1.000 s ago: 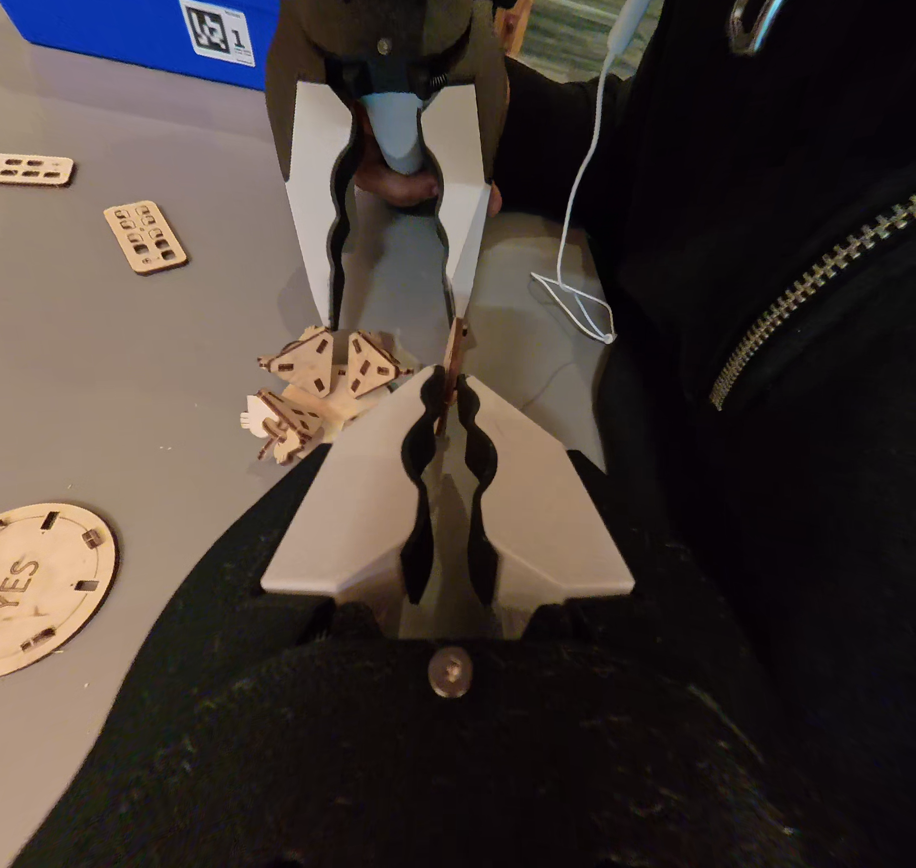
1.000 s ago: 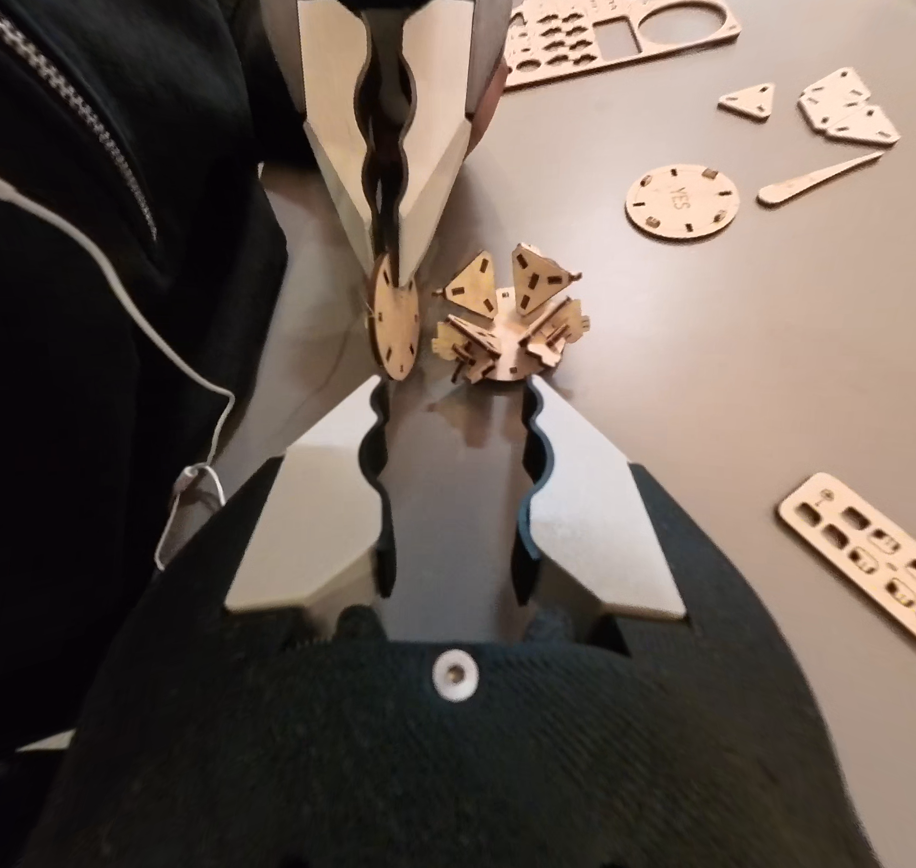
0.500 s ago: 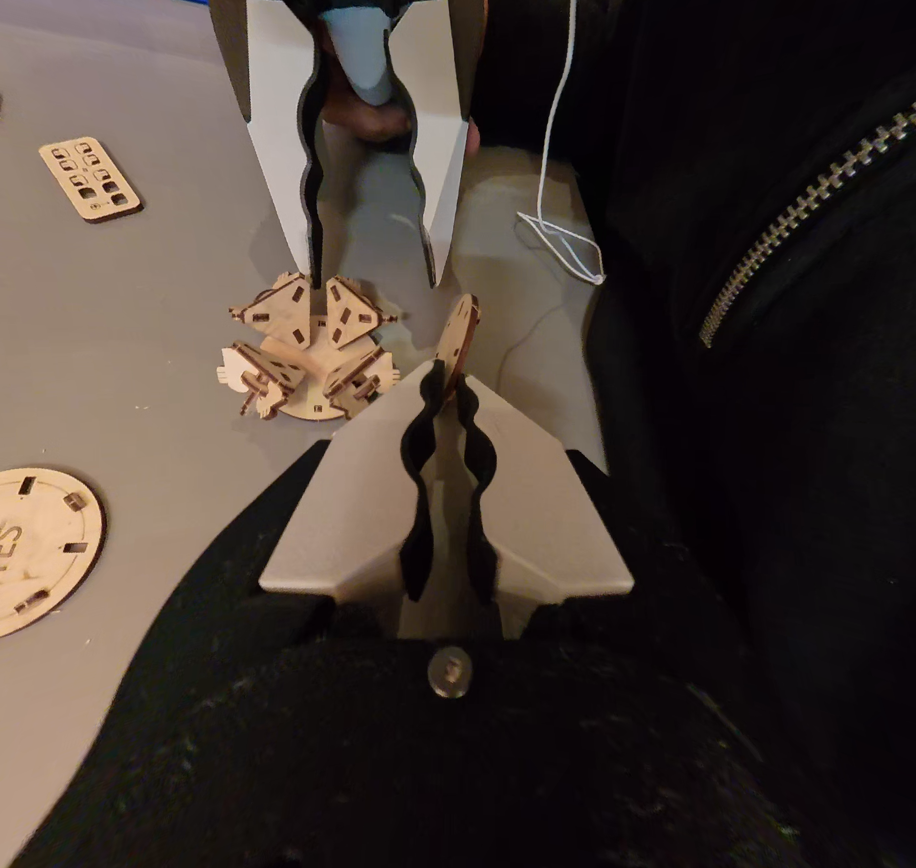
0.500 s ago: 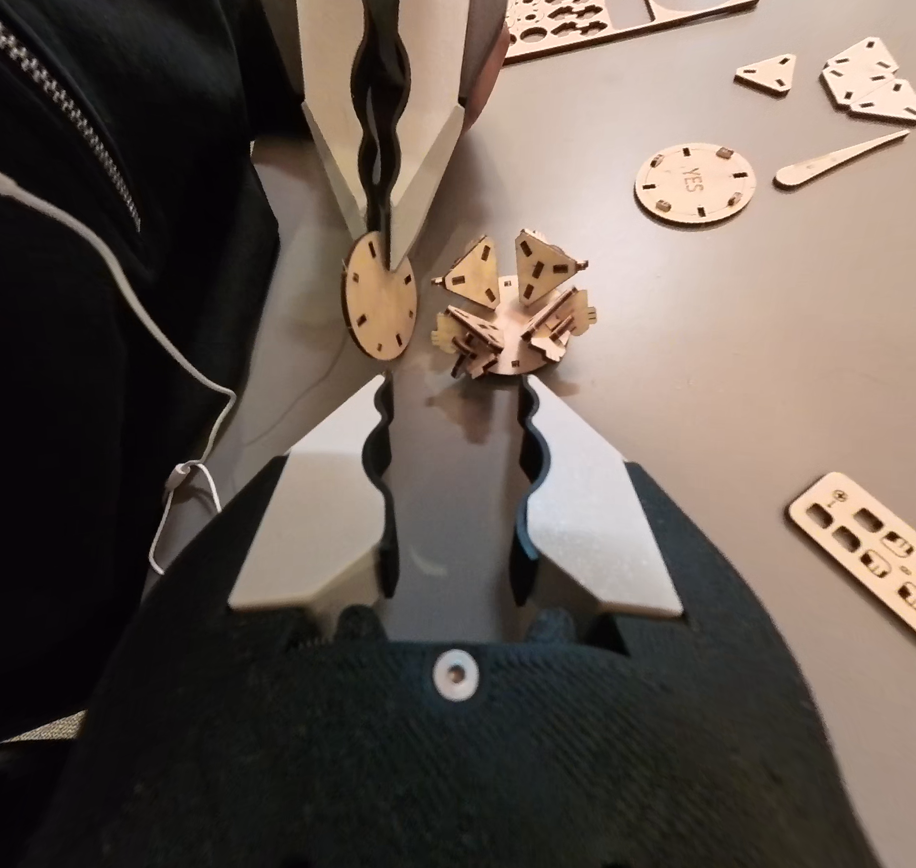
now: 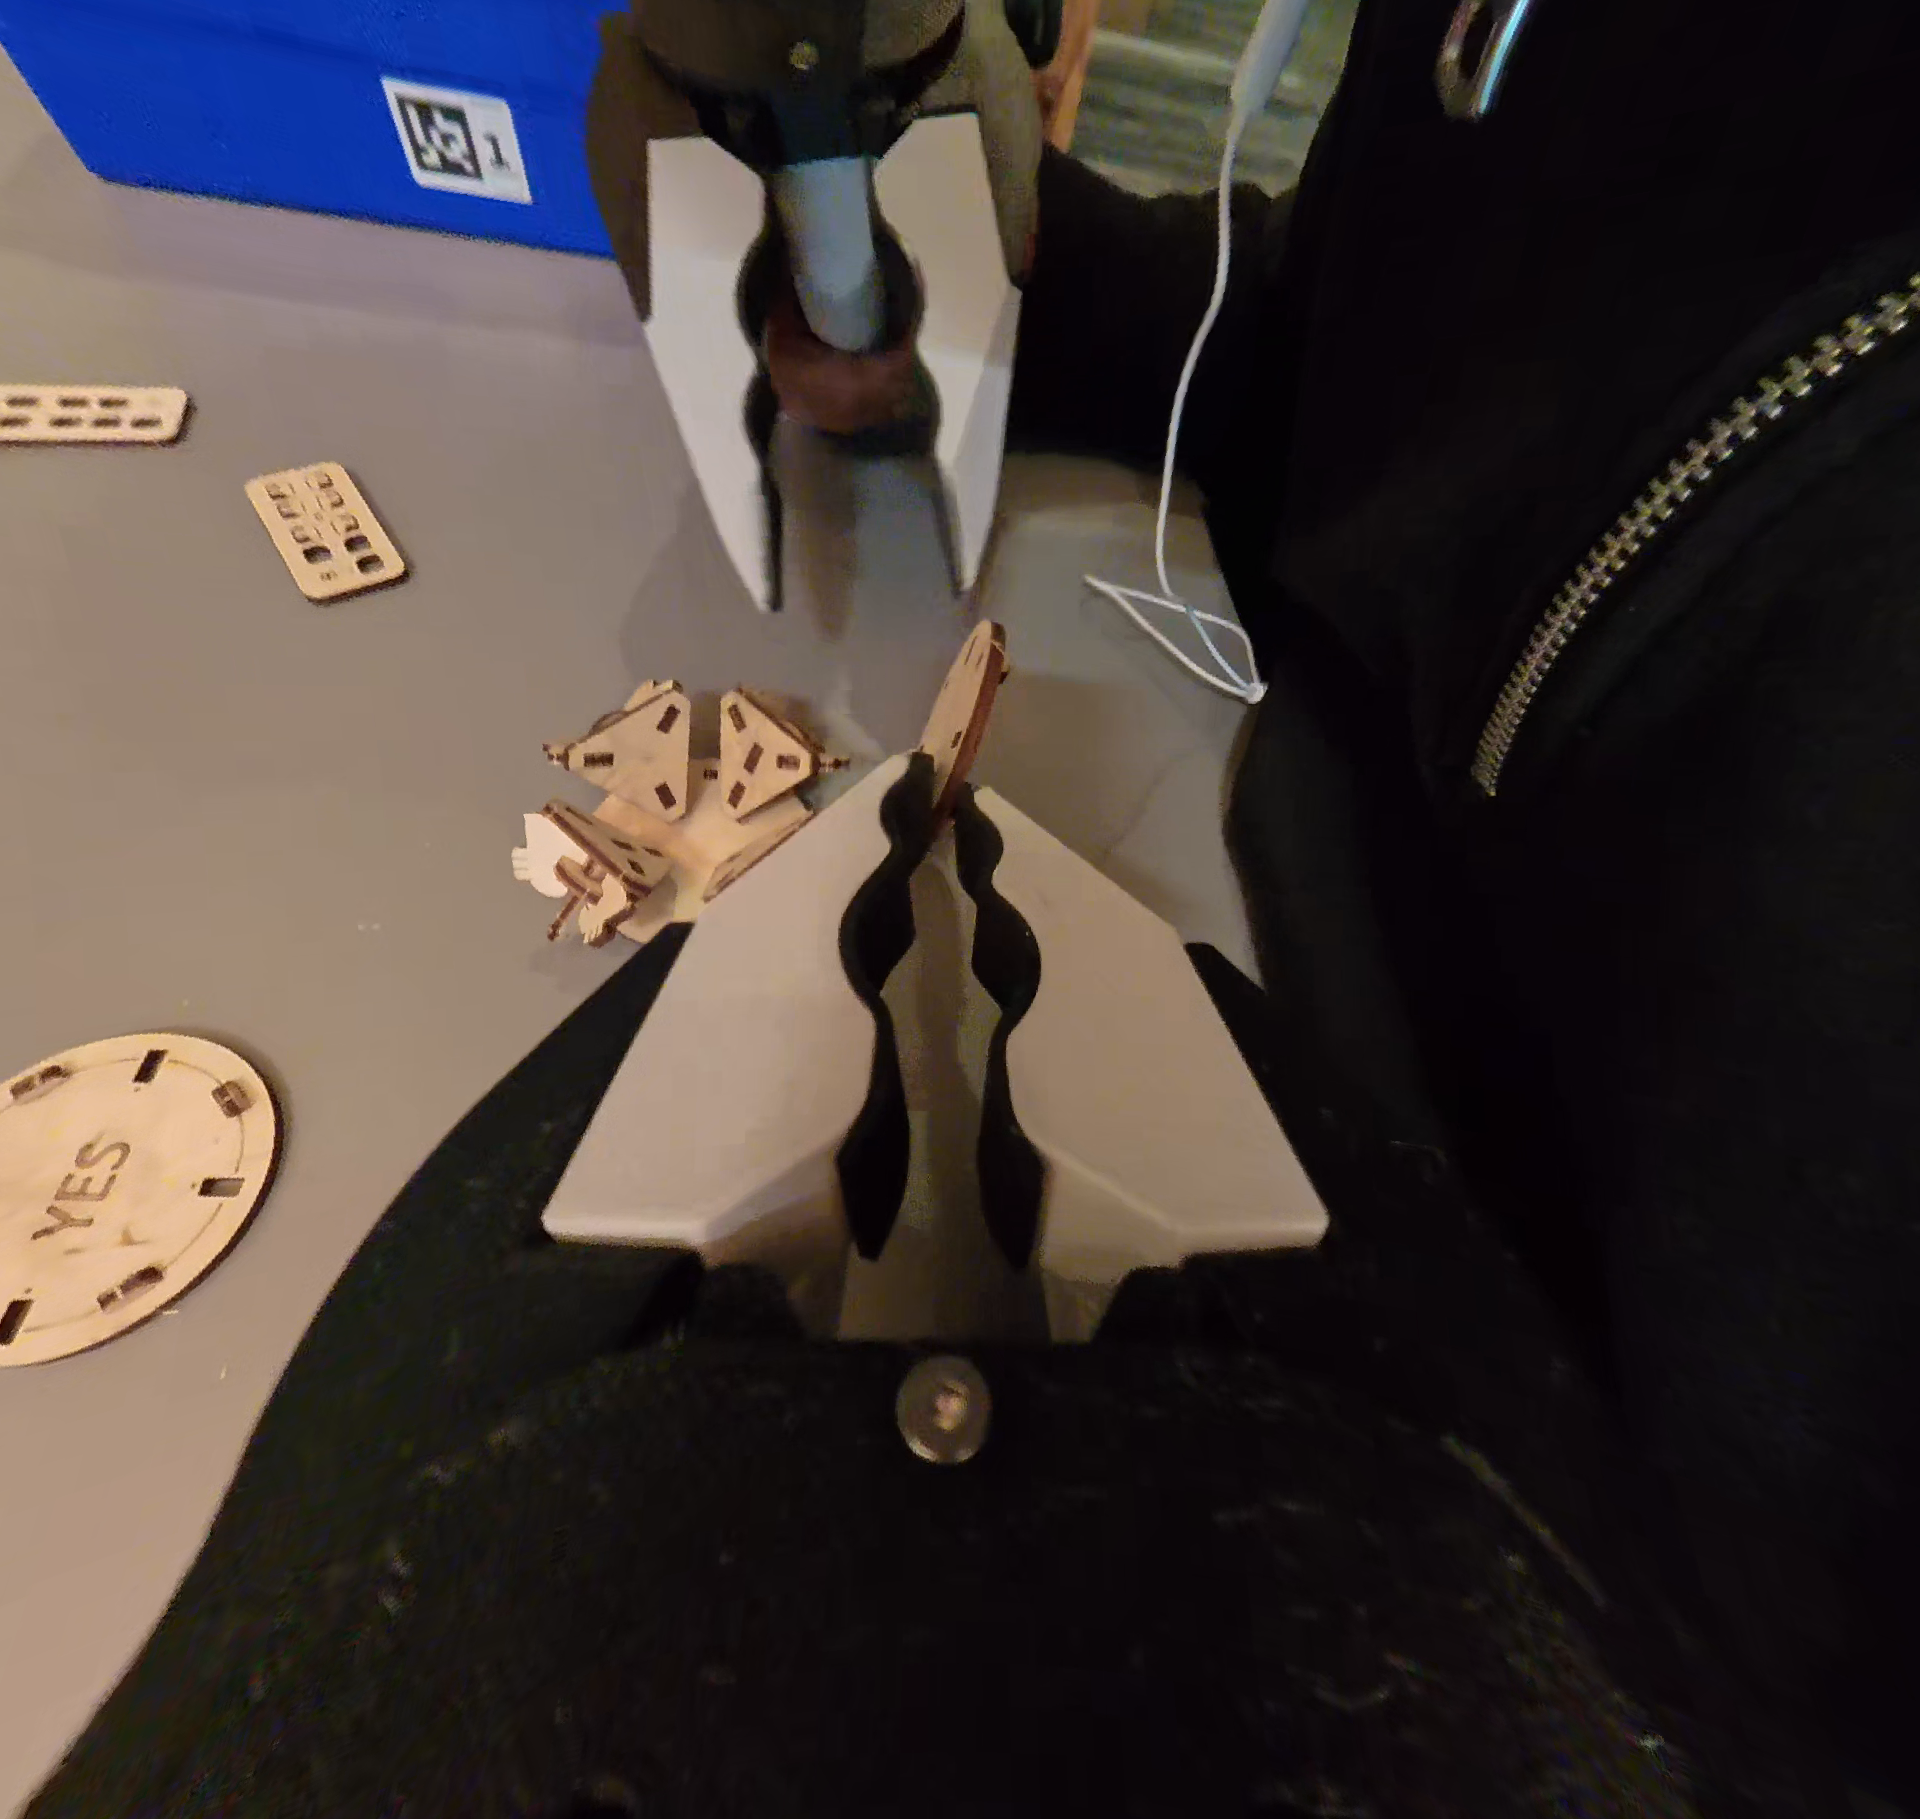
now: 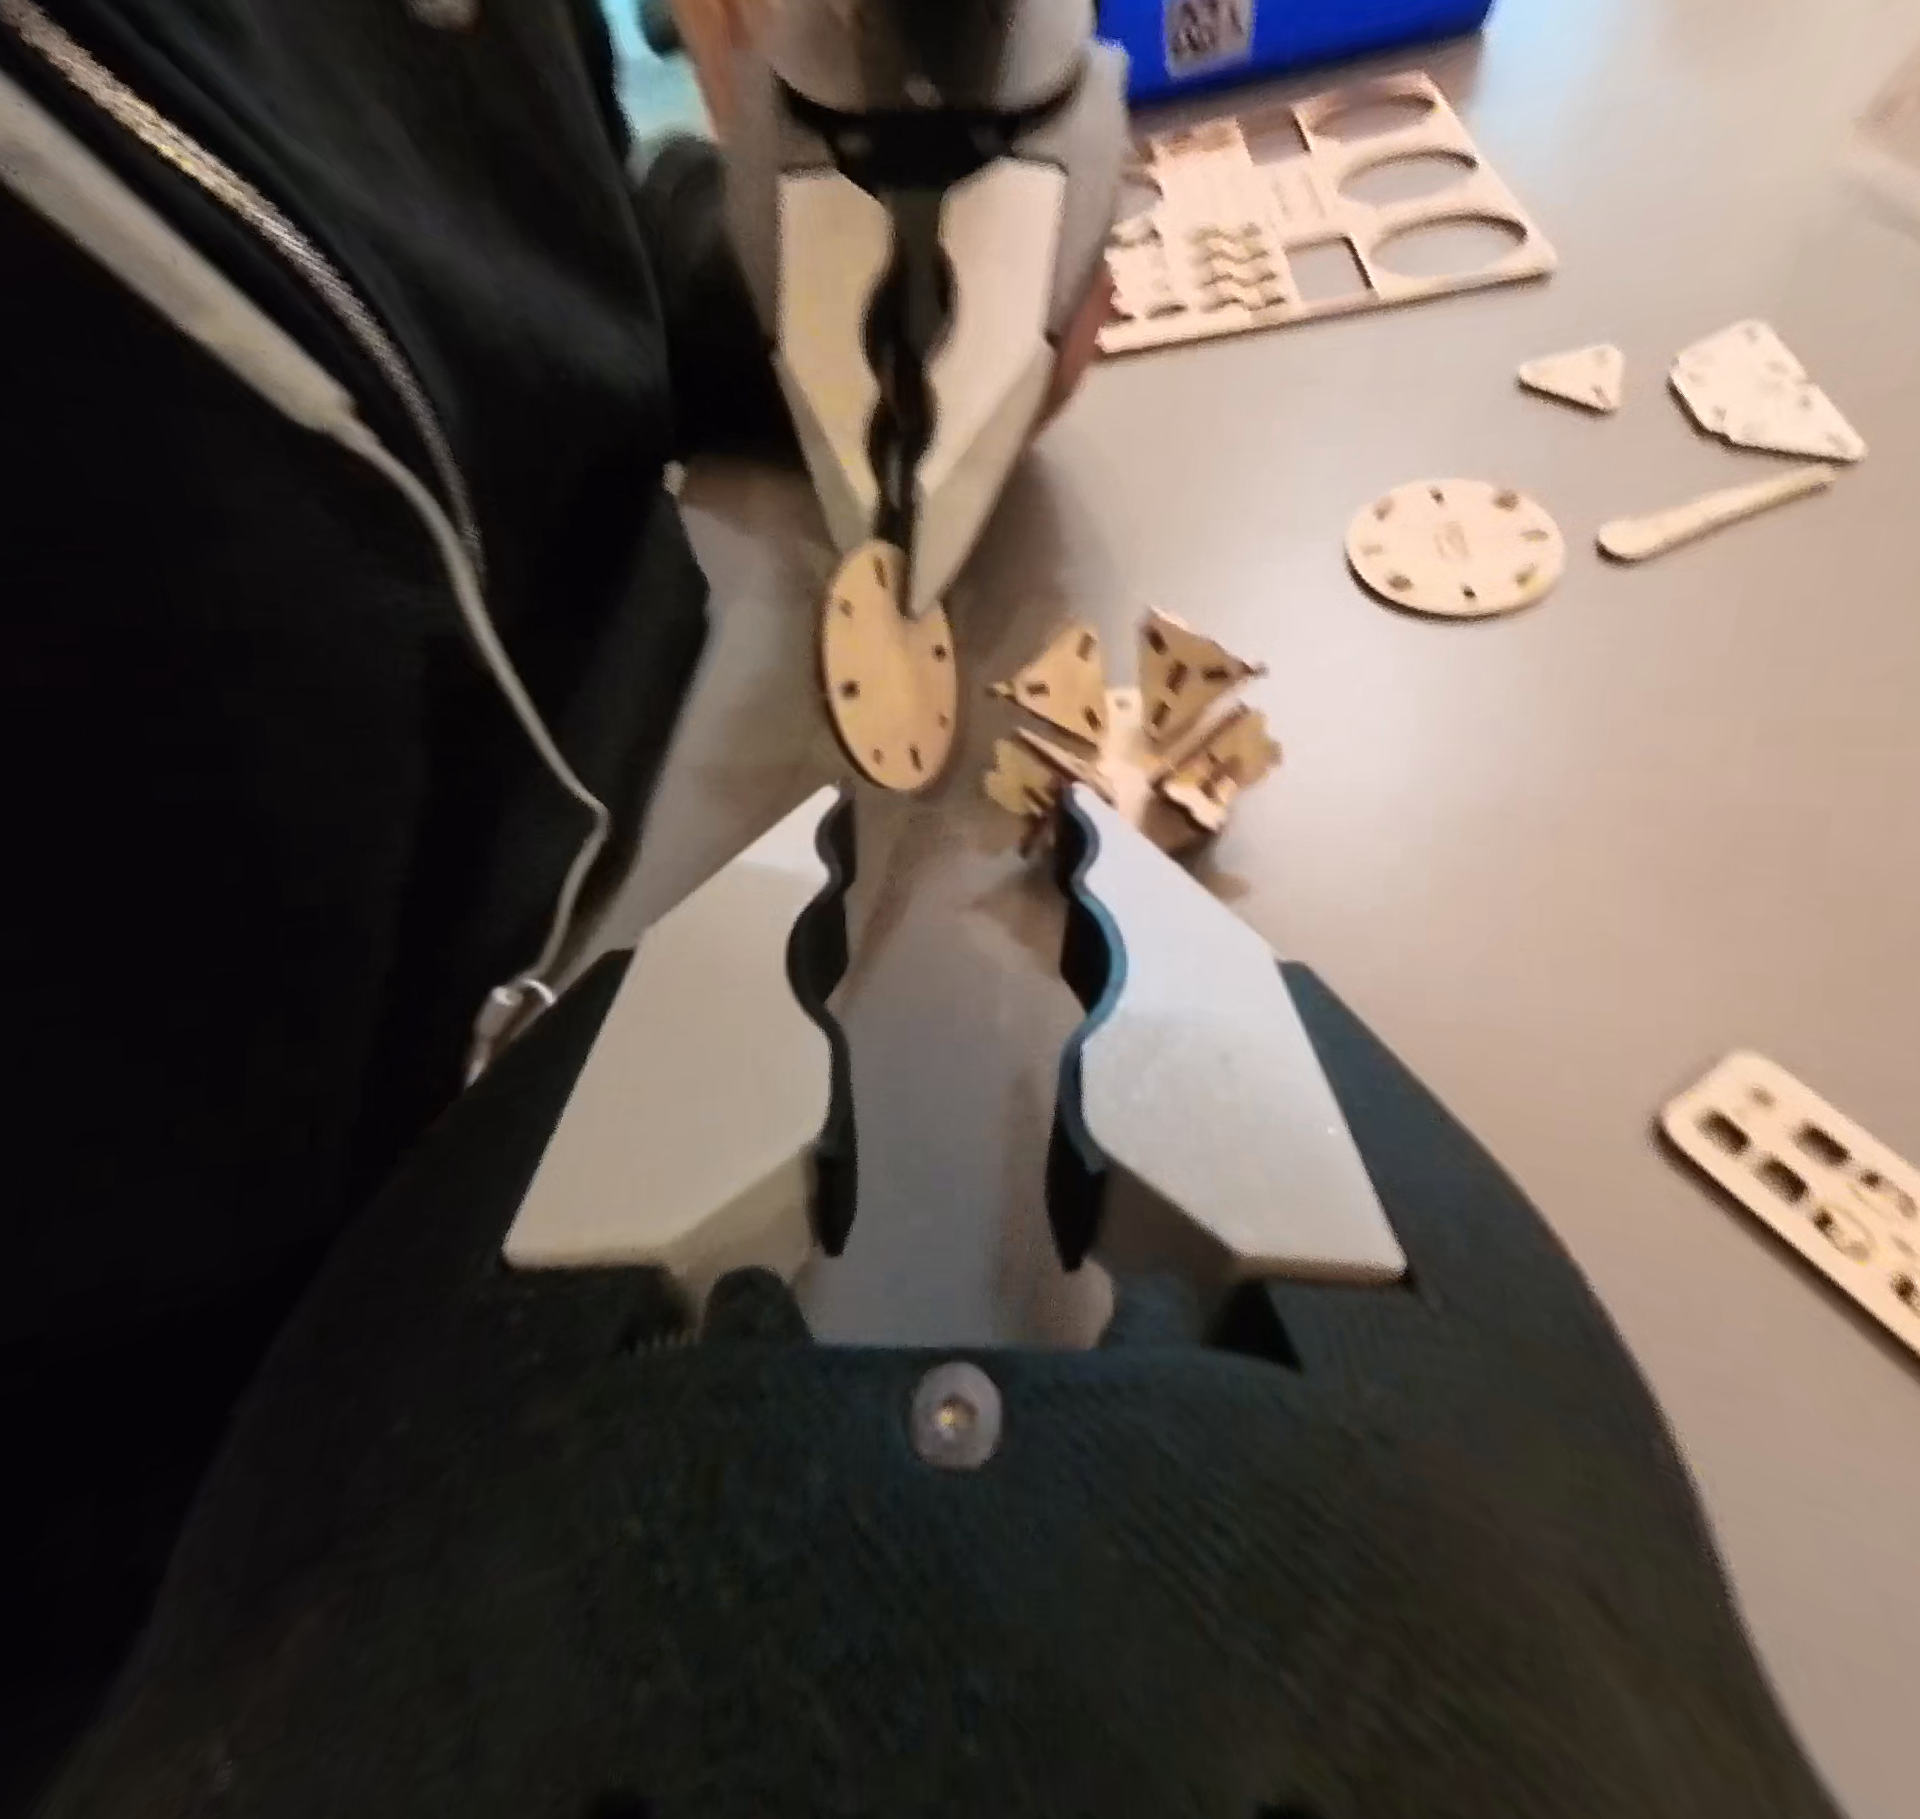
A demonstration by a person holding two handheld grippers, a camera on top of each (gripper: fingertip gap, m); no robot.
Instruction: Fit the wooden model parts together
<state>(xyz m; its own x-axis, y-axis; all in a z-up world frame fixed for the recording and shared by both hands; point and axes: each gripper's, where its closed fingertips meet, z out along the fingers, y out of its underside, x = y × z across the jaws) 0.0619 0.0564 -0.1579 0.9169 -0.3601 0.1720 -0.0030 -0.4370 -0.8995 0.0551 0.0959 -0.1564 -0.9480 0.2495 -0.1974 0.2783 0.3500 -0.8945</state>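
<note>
Left wrist view: left gripper [image 5: 940,793] pinches wooden disc [image 5: 966,709] upright — right gripper [image 5: 862,595] spread, bare.

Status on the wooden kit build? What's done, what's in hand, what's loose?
Done: a small assembly of triangle pieces slotted upright into a round base stands on the grey table.
In hand: the left claw is shut on a slotted wooden disc, held on edge beside the assembly. The right claw is open and holds nothing.
Left: a second disc, a triangle and a pointer lie loose.
</note>
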